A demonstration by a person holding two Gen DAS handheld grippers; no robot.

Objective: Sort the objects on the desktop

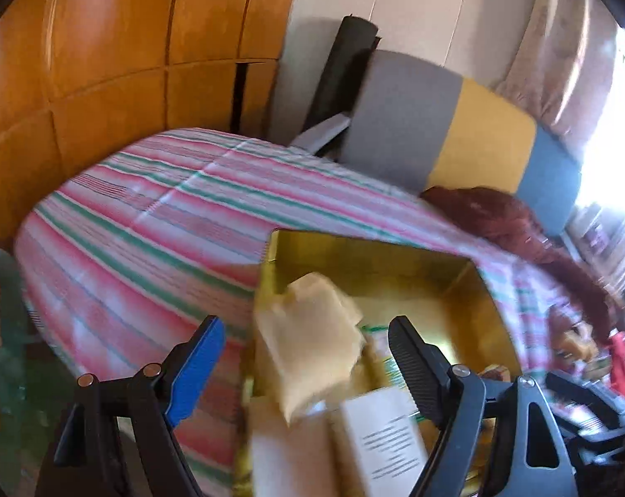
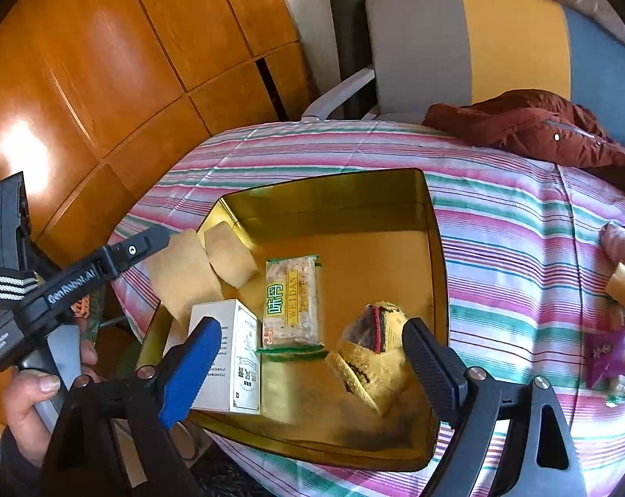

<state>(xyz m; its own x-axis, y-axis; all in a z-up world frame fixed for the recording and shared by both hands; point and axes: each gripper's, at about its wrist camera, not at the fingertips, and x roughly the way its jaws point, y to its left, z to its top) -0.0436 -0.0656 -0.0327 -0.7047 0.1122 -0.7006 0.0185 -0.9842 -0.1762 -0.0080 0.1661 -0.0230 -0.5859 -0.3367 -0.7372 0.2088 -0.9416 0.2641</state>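
Both your tongs gape wide, gripping nothing — left gripper [image 1: 308, 356] above a beige packet [image 1: 312, 348], right gripper [image 2: 312, 352] above the yellow knit toy [image 2: 370, 356], both over the gold tray [image 2: 432, 248]. Risk, as I judge it: the packet tips over the tray wall — it sits at the edge. Striped tablecloth [image 2: 498, 223]; wood panelling [image 2: 105, 62] behind.

Black grippers [image 2: 308, 356], one blue pad [image 2: 190, 370], silver pivot screws.
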